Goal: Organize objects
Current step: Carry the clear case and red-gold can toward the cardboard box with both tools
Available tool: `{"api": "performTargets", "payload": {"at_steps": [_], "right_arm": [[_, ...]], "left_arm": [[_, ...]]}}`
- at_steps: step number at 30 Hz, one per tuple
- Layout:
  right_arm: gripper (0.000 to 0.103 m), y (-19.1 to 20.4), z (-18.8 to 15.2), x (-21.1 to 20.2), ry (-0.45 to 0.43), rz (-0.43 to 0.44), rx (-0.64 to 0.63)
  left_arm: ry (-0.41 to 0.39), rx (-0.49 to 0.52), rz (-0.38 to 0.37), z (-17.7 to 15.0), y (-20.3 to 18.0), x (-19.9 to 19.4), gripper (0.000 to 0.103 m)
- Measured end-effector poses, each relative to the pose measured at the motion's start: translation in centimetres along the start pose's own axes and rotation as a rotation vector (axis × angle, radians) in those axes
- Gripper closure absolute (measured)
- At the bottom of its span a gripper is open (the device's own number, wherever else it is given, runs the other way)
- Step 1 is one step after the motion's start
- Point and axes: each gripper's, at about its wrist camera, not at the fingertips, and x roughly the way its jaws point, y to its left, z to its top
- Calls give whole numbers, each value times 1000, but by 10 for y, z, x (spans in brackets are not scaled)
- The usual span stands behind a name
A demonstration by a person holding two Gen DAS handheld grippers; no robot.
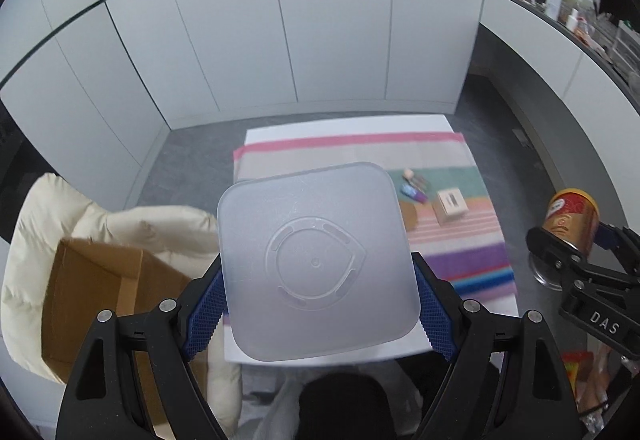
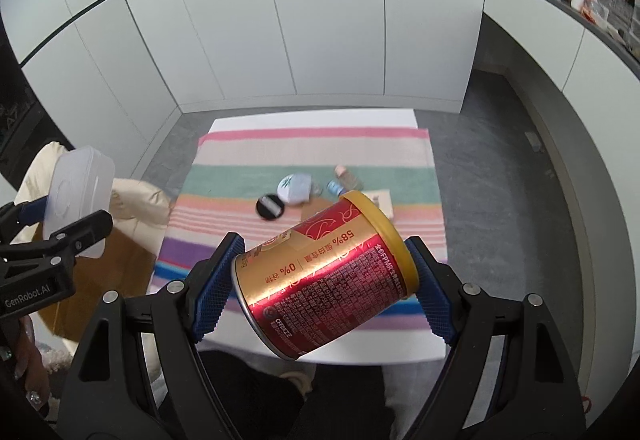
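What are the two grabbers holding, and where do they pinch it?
The left gripper pinches a frosted plastic container by its two opposite sides. The right gripper pinches a red and gold can, one pad on its bottom end, one on its yellow lid.

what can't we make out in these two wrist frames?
- Left wrist: the translucent container in the left gripper hides most of the striped towel and the items behind it.
- Right wrist: the red-gold can in the right gripper covers part of the small box.
- Both views: the small bottles are too blurred to identify.
- The cardboard box interior is hidden by its walls.
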Motion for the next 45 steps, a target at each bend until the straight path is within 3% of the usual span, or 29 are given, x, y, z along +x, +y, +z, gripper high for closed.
{"api": "performTargets", "payload": {"at_steps": [11,20,33,45], "right_arm": [[20,5,-49,-40,6,-2,-16],[20,9,-75,-59,18,18,-19],[20,27,-73,-54,38,17,-46],[20,105,-65,-24,79,88,-197]], "left_arm": [[60,-47,-30,-53,17,-14,18],[65,-106,5,-81,39,-24,18],[64,-154,46,-83,74,-17,18],[68,-299,130,-100,147,-12,18]]}}
